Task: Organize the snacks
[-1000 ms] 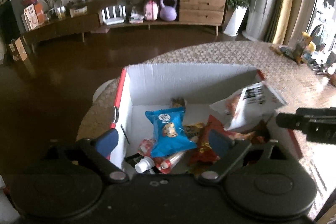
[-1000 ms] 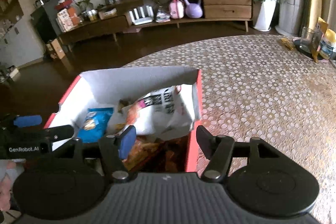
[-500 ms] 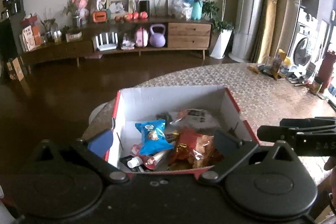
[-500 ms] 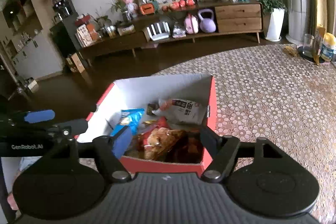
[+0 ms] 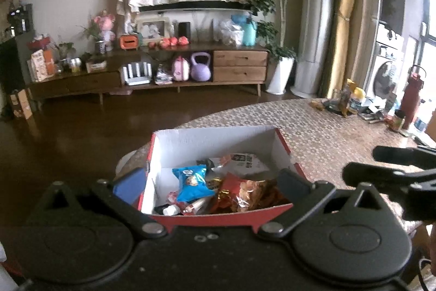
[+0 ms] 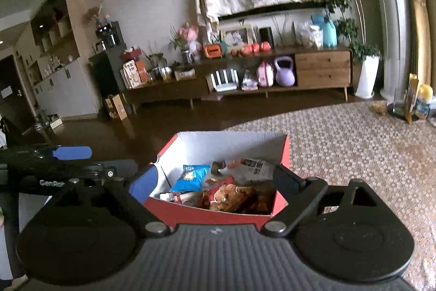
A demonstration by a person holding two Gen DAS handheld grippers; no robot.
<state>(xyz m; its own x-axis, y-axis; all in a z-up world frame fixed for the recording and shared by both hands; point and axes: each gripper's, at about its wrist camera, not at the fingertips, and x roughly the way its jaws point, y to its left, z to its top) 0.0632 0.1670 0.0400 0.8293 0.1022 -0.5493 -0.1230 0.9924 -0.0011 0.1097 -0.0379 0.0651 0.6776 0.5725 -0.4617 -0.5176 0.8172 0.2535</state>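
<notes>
A red cardboard box (image 5: 283, 145) with a white inside stands on the patterned table and holds several snack packs. Among them are a blue cookie pack (image 5: 192, 180), a red crinkly bag (image 5: 242, 195) and a white pouch (image 5: 245, 161) at the back. In the right wrist view the same box (image 6: 284, 152) shows the blue pack (image 6: 192, 175) and the white pouch (image 6: 250, 164). My left gripper (image 5: 211, 180) hangs open above the box's near side, nothing between its fingers. My right gripper (image 6: 215, 177) is above the near edge with its jaws opening and empty.
The patterned table (image 5: 335, 132) runs off to the right, with bottles and small items (image 5: 351, 100) at its far right edge. A dark floor and a long wooden sideboard (image 5: 169, 67) lie beyond. The right gripper's body (image 5: 392, 173) shows at the right of the left wrist view.
Both grippers pulled back and up from the box, so it looks smaller and farther. The white pouch left the right gripper's reach and lies in the box. The right jaws spread wider.
</notes>
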